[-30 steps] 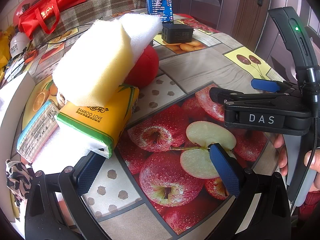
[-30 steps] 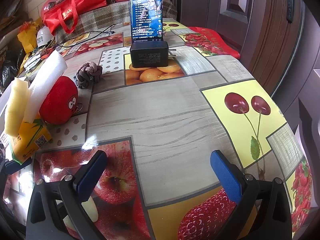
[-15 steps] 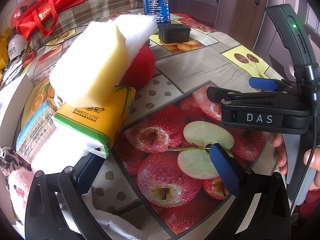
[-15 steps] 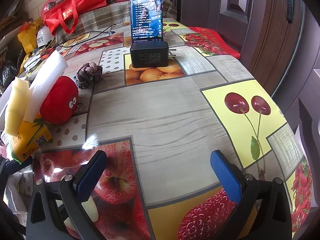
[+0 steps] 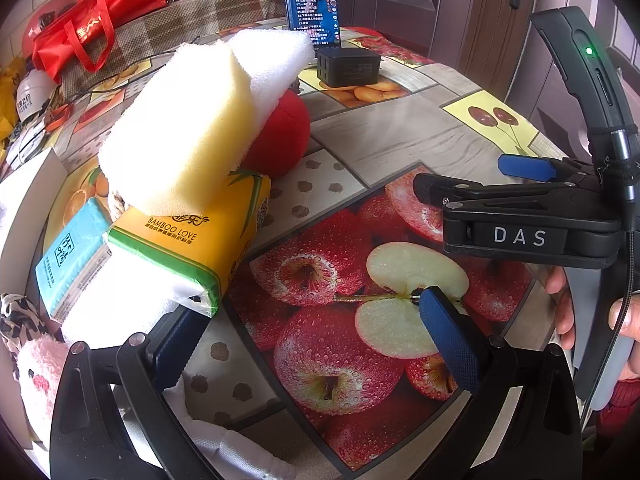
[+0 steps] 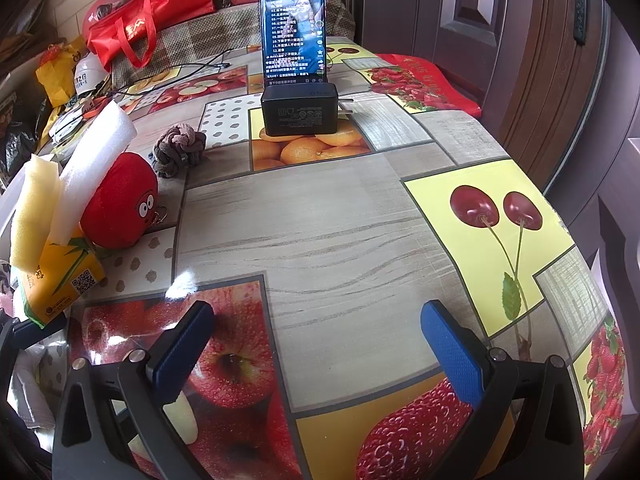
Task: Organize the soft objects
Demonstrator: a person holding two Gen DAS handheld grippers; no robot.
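A yellow sponge (image 5: 176, 132) and a white foam block (image 5: 272, 64) lean on a yellow tissue pack (image 5: 200, 236), with a red plush ball (image 5: 280, 132) behind them. A blue tissue pack (image 5: 68, 264) lies to the left, a pink plush (image 5: 36, 368) below it. My left gripper (image 5: 312, 336) is open and empty, its left pad by the tissue pack's near corner. My right gripper (image 6: 316, 344) is open over bare tablecloth, holding nothing. The red plush ball (image 6: 120, 200) and a grey knotted rope toy (image 6: 178, 150) sit to its far left.
A phone (image 6: 294, 28) stands in a black holder (image 6: 300, 108) at the back of the fruit-print table (image 6: 320, 220). Red bags (image 6: 152, 16) and clutter fill the back left. A white cloth (image 5: 224, 448) lies under my left gripper. The table edge curves down at the right.
My left gripper has pulled back toward the near left; the pink plush and white cloth have come into its view. The right gripper has stayed still.
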